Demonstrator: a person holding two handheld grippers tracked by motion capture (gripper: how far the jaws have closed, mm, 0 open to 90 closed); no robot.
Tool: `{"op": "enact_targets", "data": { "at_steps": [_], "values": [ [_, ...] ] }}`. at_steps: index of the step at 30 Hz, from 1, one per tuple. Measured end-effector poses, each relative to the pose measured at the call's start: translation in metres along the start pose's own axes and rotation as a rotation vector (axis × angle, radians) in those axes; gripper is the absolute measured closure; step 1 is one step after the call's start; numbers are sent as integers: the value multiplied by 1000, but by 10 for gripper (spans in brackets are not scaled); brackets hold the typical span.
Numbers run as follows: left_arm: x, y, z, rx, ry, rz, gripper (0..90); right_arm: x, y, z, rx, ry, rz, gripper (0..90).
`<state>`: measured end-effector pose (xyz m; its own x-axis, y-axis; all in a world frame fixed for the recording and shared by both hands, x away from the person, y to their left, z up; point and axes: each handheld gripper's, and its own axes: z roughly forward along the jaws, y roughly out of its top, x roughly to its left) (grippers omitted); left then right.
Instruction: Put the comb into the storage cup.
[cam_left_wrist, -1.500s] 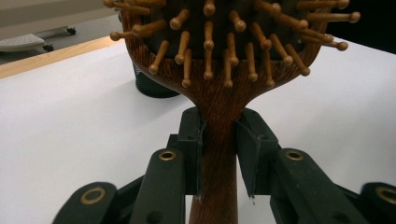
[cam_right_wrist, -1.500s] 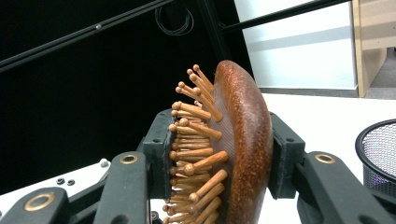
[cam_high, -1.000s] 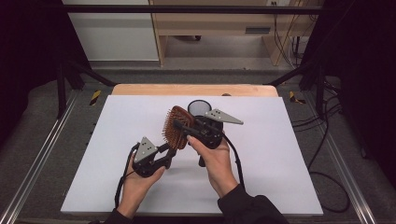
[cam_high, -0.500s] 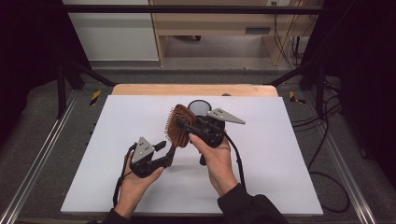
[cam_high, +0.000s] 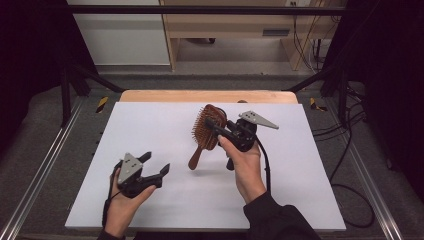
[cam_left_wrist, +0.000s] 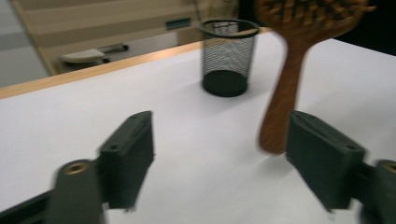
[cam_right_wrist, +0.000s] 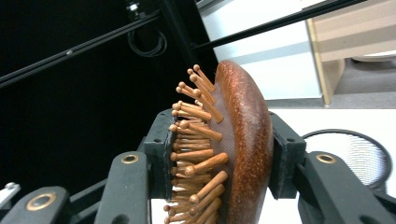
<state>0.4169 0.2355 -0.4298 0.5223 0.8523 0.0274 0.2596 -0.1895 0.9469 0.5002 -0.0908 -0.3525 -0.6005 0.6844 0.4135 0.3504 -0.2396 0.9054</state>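
A brown wooden hairbrush (cam_high: 205, 132) hangs above the white table top, head up and handle (cam_high: 196, 159) down. My right gripper (cam_high: 211, 123) is shut on the head; in the right gripper view its pads clamp the bristle face and the smooth back of the brush (cam_right_wrist: 245, 140). My left gripper (cam_high: 156, 163) hovers low at the front left, apart from the brush. Its jaws have just been opening and nothing is between them. In the left gripper view the handle (cam_left_wrist: 280, 98) hangs beyond the right jaw, and a black mesh cup (cam_left_wrist: 228, 56) stands farther back.
The white table top (cam_high: 150, 125) has a wooden strip along its far edge (cam_high: 165, 96). Metal rails (cam_high: 45, 160) run down both sides, and cables (cam_high: 350, 150) lie on the floor at the right. The mesh cup (cam_right_wrist: 355, 149) is behind the brush.
My left gripper has let go of the brush handle, opened, and drawn away to the front left. The right gripper has carried the brush a little to the right.
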Motion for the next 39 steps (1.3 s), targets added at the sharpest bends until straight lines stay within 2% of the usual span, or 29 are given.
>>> {"op": "enact_targets", "data": {
  "at_steps": [3, 7, 9, 12, 15, 17, 26, 29, 33, 35, 39],
  "values": [
    [10, -12, -16, -13, 76, 20, 105, -5, 3, -1, -10, -13, -3, 524],
    [29, -17, -29, -59, 95, -52, 66, -11, 8, 0, -24, -24, -3, 524],
    [38, -16, -32, -88, 109, -69, 62, -13, 12, 0, -31, -31, -2, 523],
    [47, -16, -35, -115, 111, -60, 55, -15, 18, 1, -37, -39, -3, 523],
    [53, -14, -39, -149, 116, -13, 43, -16, 26, 2, -43, -42, -4, 523],
    [56, -15, -41, -167, 105, -36, 39, -15, 30, 3, -42, -40, -10, 523],
    [59, -20, -39, -147, 96, -50, 33, -8, 53, 11, -57, -23, -24, 523],
    [63, -22, -39, -131, 112, -63, 35, -6, 61, 17, -56, -33, -49, 522],
    [70, -24, -42, -139, 134, -92, 35, -7, 73, 27, -62, -31, -49, 522],
    [71, -24, -41, -137, 133, -101, 36, -7, 80, 32, -66, -36, -51, 522],
    [68, -24, -39, -131, 122, -84, 38, -10, 94, 42, -81, -41, -49, 522]
  ]
}}
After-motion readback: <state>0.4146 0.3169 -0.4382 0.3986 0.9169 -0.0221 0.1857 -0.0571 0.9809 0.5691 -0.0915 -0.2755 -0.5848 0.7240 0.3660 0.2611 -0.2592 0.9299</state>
